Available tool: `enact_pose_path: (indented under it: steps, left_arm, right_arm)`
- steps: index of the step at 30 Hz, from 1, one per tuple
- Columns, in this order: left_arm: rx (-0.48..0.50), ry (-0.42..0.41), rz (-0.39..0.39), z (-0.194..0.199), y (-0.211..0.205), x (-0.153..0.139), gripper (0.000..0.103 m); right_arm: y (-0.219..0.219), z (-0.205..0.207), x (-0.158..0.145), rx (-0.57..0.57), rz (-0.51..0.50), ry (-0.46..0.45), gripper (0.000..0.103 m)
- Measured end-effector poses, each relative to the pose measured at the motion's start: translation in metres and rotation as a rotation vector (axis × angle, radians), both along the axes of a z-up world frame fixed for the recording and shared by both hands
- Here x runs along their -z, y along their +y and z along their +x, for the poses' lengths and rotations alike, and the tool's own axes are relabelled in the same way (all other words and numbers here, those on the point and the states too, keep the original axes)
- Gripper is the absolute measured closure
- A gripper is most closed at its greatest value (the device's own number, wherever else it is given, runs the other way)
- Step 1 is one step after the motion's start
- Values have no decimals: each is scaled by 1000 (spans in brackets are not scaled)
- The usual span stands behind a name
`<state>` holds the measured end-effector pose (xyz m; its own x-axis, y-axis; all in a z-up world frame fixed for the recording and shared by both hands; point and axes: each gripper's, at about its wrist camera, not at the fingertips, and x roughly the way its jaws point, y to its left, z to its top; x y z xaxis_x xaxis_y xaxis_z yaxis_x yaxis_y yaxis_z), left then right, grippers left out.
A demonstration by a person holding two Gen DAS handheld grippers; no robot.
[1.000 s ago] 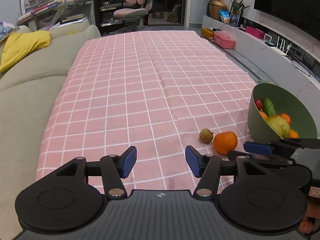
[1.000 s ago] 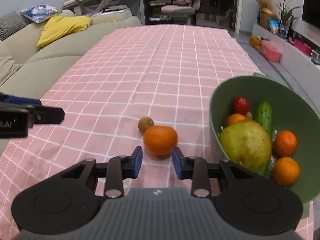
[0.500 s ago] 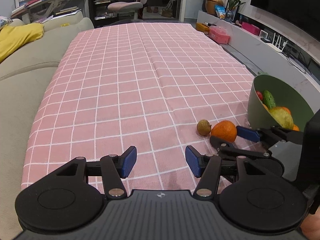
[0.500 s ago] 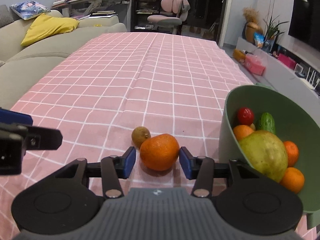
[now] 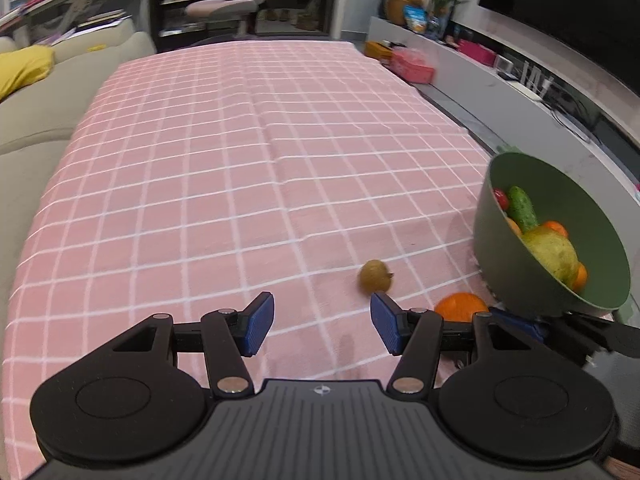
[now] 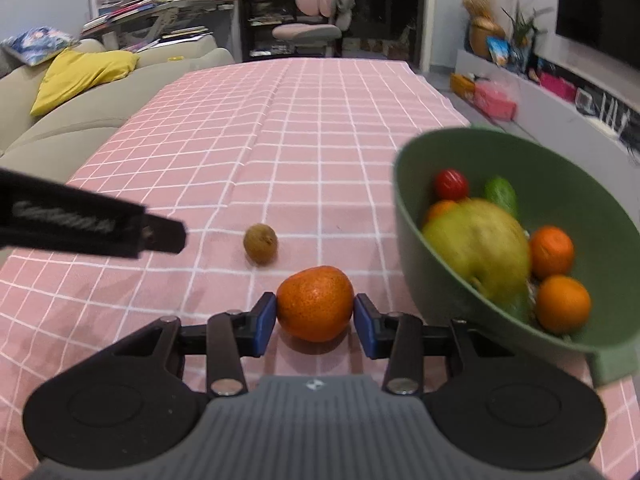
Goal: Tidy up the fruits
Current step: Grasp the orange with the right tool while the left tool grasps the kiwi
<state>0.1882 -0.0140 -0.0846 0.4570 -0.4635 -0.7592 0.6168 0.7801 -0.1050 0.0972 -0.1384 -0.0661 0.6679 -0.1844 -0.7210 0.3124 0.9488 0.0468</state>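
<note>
orange caught between the right fingers

the right gripper [image 6: 315, 320] has its blue fingers [image 6: 265, 322] pressed against both sides of the orange [image 6: 315, 303], which sits low over the pink checked cloth [image 6: 304, 128] on the bench. whether the fruit is touching the cloth, i cannot tell. a small brown kiwi [image 6: 260, 243] lies on the cloth at about 11 o'clock from the orange, a little apart. the green bowl [image 6: 412, 216] stands tilted at 3 o'clock, holding a big yellow-green pear [image 6: 478, 240], two small oranges, a cucumber and a red tomato. the left gripper [image 5: 322, 326] hangs over bare cloth, its fingers [image 5: 256, 322] wide apart and holding nothing, with the kiwi [image 5: 375, 276] just beyond its right fingertip.
</note>
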Motion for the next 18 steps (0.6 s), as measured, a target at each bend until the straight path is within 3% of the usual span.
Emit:
enact_pose_path:
  steps: [7,16,18]
  left_arm:
    - [80,-17,44,4,-35,14,41]
    - [108,-11,83,7,-64,31,43]
    - [108,-16,85,7,-65,32,50]
  right_arm:
    - [-19,-19,-4,42,78,24,63]
    - [-32,-24,-5,31,91,22,63]
    - [-30,-24,-4,24,84,17,62]
